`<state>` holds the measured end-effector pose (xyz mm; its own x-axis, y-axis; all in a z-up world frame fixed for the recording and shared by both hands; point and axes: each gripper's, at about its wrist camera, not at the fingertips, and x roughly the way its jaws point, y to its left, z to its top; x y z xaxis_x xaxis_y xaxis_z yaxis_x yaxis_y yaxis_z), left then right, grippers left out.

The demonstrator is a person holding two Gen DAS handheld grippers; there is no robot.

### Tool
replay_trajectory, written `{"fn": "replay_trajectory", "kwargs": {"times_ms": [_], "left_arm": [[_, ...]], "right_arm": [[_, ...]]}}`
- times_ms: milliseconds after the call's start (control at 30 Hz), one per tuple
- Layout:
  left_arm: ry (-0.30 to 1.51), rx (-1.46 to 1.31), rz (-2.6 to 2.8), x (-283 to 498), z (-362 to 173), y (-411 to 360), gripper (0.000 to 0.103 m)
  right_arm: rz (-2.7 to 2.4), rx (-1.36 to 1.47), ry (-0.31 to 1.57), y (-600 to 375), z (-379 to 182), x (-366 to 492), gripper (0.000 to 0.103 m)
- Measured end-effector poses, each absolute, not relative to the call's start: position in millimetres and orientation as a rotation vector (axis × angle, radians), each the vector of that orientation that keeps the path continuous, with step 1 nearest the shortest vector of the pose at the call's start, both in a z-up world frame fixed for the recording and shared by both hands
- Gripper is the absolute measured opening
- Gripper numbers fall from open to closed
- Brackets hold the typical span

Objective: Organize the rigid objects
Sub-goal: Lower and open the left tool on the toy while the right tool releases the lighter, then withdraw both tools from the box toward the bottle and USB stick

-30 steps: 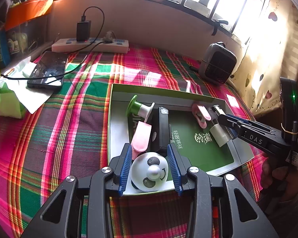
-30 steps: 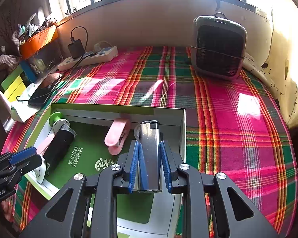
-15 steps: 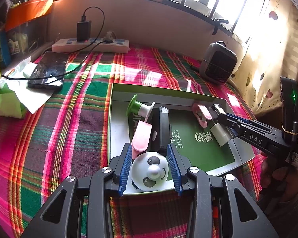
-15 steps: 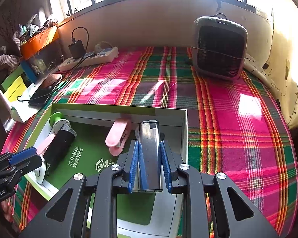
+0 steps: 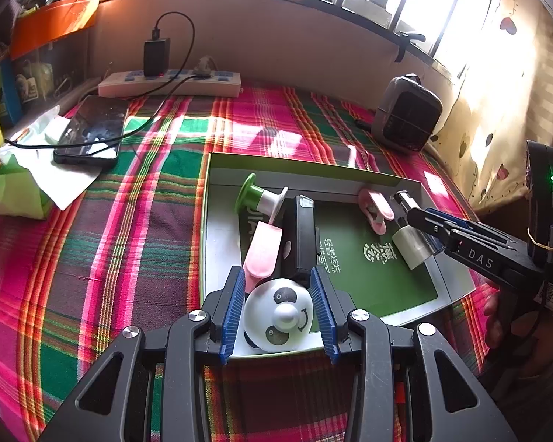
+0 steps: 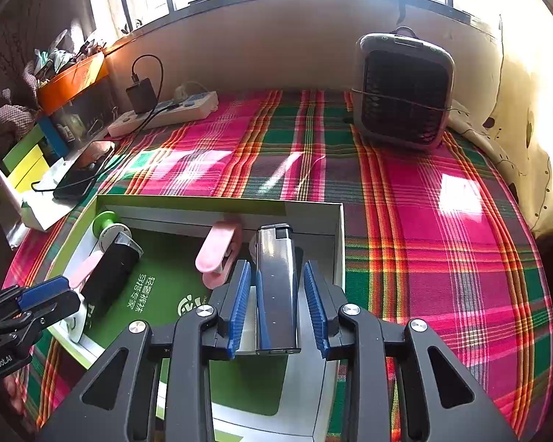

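A shallow green-rimmed box (image 5: 313, 164) lies on the plaid cloth. My left gripper (image 5: 276, 280) is at the box's near edge, its blue pads pressed on a white panda-face ball (image 5: 276, 316). In the right wrist view, my right gripper (image 6: 277, 269) is at the box's right end. Its jaws are opening around a silver lighter (image 6: 276, 287), with a gap on each side. The lighter (image 5: 411, 246) stands tilted in the box. Also inside are a green-and-white suction piece (image 5: 256, 195), two pink clips (image 5: 261, 250) (image 5: 376, 210) and a black block (image 5: 302, 235).
A power strip (image 5: 169, 86) with a charger sits by the back wall. A phone (image 5: 90, 132) on its cable and a tissue pack (image 5: 14, 195) lie at the left. A small grey heater (image 6: 403, 88) stands at the back right. Bare plaid cloth (image 6: 442, 258) stretches right of the box.
The right gripper's pads have spread apart and come off the lighter, which stays where it was. The left gripper and the panda ball have not moved.
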<state>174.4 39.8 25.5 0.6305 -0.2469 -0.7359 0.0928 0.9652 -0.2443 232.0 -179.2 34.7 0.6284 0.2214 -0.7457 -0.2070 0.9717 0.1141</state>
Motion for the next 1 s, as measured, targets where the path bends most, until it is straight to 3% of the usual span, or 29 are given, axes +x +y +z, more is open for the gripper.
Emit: {"fn": "replay_trajectory", "kwargs": {"times_ms": [67,200,1000], "left_arm": [[0.870,-0.189,-0.193,173,26,40,0.036],[0.873,-0.187,-0.187,172,26,39,0.036],[0.821,-0.139,-0.176,128,53,27,0.037]], "right_arm": [[0.249,0.018,0.853,-179,35,231,0.033],[0.255,0.024,0.845,-179,37,228,0.048],[0.249,0.071,0.786,-189,60,176,0.048]]}}
